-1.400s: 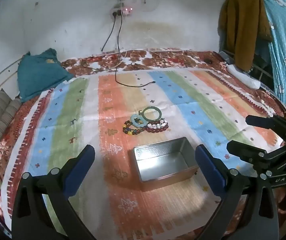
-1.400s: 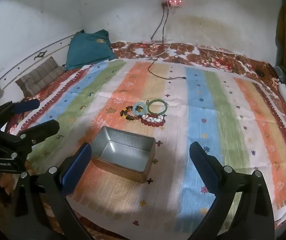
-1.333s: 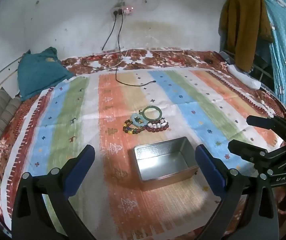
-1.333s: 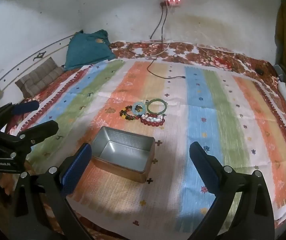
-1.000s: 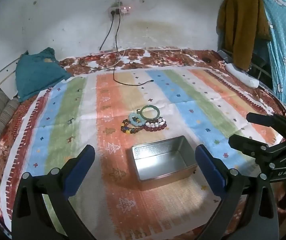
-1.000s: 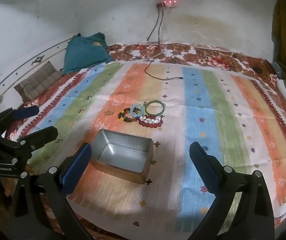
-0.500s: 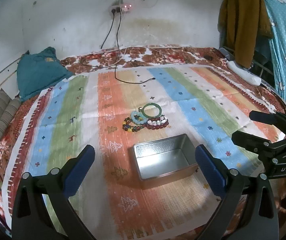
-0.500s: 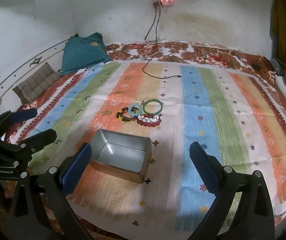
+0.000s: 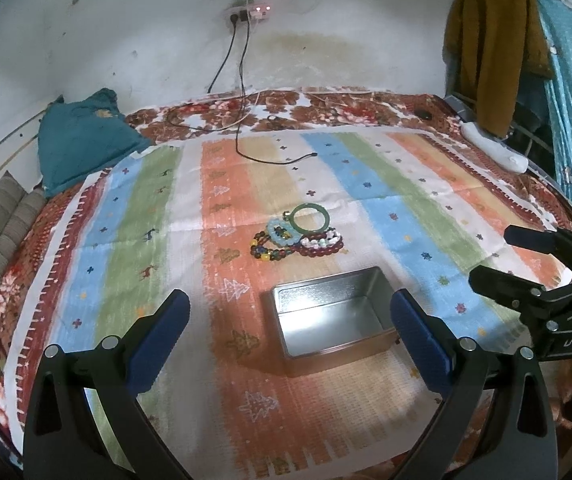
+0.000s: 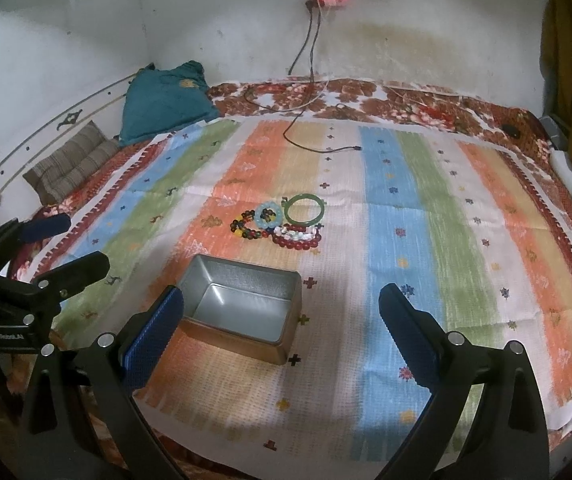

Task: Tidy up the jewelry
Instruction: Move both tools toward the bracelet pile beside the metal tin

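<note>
Both claws hang above the near edge of the bed with their fingers spread wide apart and nothing between them: the left claw [image 9: 288, 336] frames the metal tin [image 9: 332, 322] from the near side, and the right claw [image 10: 281, 330] sits just to its right, its left finger pad [image 10: 153, 338] overlapping the tin's near-left corner in the right wrist view.

The tin stands open and empty on the striped cloth [image 9: 125, 240], close to the cloth's near edge. The jewelry lies in one small cluster just beyond the tin, toward the middle of the cloth: a green bangle [image 9: 309, 219], a pale blue bead bracelet [image 9: 281, 233] touching it, a dark multicoloured bead bracelet [image 9: 263, 249] and a red bead bracelet [image 9: 320, 243], all overlapping or touching.

A black cable [image 9: 261, 156] trails onto the far part of the cloth, and a teal cushion [image 9: 81, 140] lies at the bed's far-left corner.
</note>
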A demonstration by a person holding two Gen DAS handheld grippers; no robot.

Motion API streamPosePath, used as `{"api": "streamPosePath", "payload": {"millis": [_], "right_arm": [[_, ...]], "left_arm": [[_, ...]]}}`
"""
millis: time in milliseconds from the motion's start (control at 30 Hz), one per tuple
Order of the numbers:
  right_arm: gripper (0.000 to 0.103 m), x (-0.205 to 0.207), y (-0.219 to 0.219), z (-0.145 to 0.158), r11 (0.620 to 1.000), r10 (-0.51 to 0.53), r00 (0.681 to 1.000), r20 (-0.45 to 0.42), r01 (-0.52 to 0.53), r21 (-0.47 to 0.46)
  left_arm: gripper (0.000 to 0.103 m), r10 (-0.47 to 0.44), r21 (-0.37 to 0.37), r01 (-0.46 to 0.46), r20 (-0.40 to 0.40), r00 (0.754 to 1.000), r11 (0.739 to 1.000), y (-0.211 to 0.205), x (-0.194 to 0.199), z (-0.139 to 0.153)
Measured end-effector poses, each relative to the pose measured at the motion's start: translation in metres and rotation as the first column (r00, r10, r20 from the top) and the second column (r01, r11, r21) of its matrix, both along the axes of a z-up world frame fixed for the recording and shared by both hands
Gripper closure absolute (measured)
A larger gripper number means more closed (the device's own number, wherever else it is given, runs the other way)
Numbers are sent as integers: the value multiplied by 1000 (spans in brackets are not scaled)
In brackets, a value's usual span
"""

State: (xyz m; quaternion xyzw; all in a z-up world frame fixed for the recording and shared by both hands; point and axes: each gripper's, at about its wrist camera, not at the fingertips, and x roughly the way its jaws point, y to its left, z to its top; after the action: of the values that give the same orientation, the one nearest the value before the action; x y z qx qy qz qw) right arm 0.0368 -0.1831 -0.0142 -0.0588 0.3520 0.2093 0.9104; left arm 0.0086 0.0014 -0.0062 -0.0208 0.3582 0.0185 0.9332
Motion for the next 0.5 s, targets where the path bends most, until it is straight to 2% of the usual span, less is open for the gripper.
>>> {"api": "streamPosePath", "payload": {"millis": [500], "right_arm": [[4,8,0,-3,999,-21,1000,-1,21,-25]], "left_arm": [[5,40,-9,-40,-30,999,999,5,3,-4]]}}
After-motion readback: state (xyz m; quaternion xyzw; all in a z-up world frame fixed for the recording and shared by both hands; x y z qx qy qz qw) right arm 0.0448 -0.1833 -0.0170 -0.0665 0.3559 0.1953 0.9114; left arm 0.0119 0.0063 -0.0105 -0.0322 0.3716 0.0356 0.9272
